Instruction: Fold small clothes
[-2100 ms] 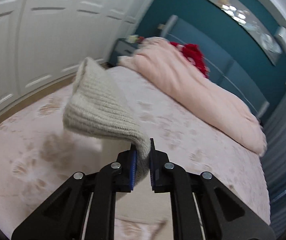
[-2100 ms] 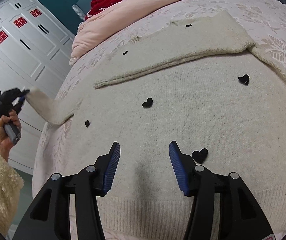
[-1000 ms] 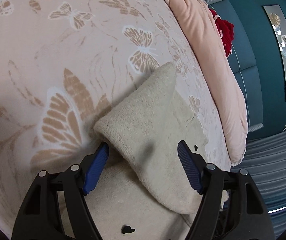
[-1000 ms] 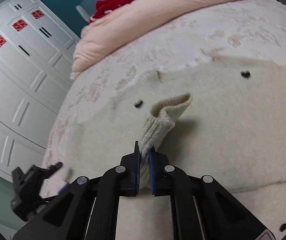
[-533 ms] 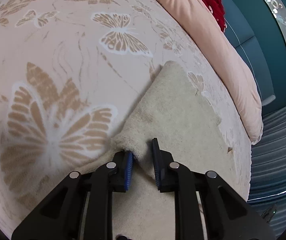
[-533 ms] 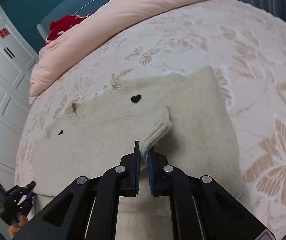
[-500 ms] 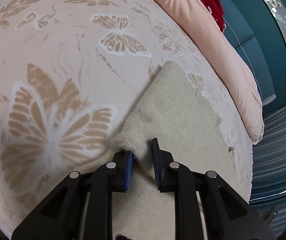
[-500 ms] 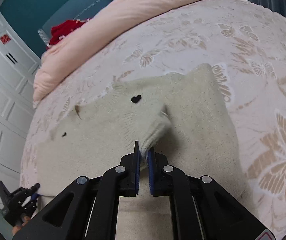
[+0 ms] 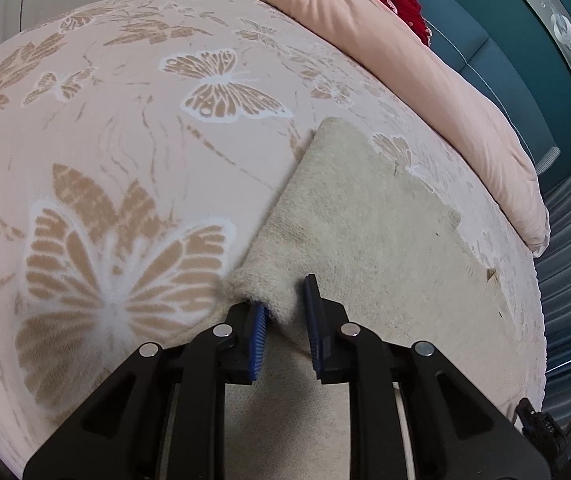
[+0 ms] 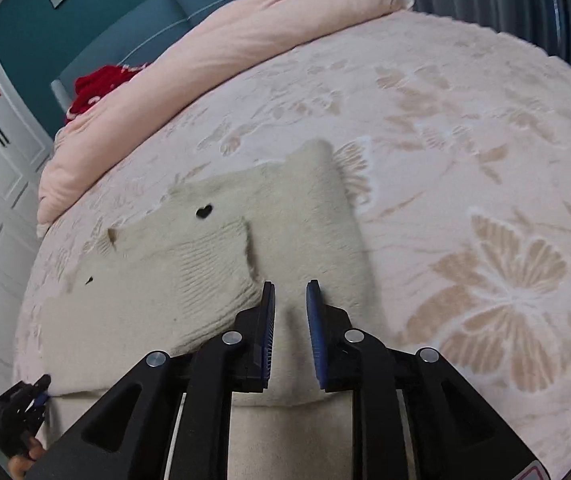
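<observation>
The cream sweater (image 10: 213,280) lies flat on the bed (image 10: 465,160), its sleeves folded in over the body, with small black hearts (image 10: 204,211) dotted on the knit. Its lower hem runs out of sight beneath both tools, so how far it reaches toward the person cannot be made out. In the left wrist view the sweater (image 9: 365,220) shows only as a plain cream slab with one folded corner in front; its far edge blurs into the bedspread.

The left tongs (image 9: 285,320) stand narrowly parted, with a fuzzy folded edge of the sweater bulging between the blue pads (image 9: 256,334). It touches the left pad, but whether it is truly gripped cannot be told. The right tongs (image 10: 290,320) are also narrowly parted, with nothing between them; the ribbed cuff of the folded sleeve (image 10: 209,268) lies just beside the left finger, and the sweater's body lies under the gap.

The left tongs (image 10: 13,408) also show at the lower left corner of the right wrist view, at the sweater's edge, too small to read.

Beyond the sweater, a pink duvet (image 10: 225,52) is rolled along the head of the butterfly-patterned bed, with a red item (image 10: 97,88) partly hidden behind it.
</observation>
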The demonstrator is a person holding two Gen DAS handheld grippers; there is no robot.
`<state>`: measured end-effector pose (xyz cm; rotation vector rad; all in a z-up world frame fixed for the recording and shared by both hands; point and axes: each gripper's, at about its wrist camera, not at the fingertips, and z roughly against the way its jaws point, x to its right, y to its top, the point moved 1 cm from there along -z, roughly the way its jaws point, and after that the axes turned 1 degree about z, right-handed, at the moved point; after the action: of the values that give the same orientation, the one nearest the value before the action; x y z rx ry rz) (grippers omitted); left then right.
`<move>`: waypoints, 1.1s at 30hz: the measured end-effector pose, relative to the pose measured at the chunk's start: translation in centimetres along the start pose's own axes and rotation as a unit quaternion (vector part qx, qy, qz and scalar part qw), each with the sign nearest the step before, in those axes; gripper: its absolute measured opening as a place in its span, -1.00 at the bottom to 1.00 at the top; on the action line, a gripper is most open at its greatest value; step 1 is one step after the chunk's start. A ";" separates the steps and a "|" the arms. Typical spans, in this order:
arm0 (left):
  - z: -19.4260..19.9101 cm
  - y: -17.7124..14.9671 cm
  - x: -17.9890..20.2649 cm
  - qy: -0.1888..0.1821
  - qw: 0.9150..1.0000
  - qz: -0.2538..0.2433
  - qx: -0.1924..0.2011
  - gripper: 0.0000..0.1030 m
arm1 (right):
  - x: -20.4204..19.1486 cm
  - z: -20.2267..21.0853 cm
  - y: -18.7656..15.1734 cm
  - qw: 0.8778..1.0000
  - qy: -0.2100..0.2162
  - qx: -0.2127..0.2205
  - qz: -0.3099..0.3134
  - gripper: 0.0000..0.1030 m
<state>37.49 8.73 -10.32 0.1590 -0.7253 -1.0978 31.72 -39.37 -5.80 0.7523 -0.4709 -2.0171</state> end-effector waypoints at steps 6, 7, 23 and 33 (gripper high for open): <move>0.1 -0.9 0.1 -0.001 0.999 -0.026 0.029 -0.64 | -15.3 -1.2 -1.4 0.969 0.183 -0.088 0.137 -0.63; 0.2 -1.1 0.0 -0.002 0.999 -0.029 0.036 -0.64 | -18.6 -2.2 -2.3 0.959 0.208 -0.107 0.159 -0.63; 0.1 -2.3 -1.9 -0.069 0.993 -0.005 0.091 -0.63 | -5.3 -7.0 3.4 0.996 0.046 -0.074 0.019 -0.79; 1.4 -1.7 -2.1 -0.075 0.996 -0.004 0.047 -0.59 | 0.9 3.0 -1.8 0.997 0.020 -0.051 0.063 -0.36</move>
<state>34.82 10.04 -11.02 0.1609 -0.9120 -1.0923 28.25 -39.09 -4.92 0.6827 -0.3801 -1.8905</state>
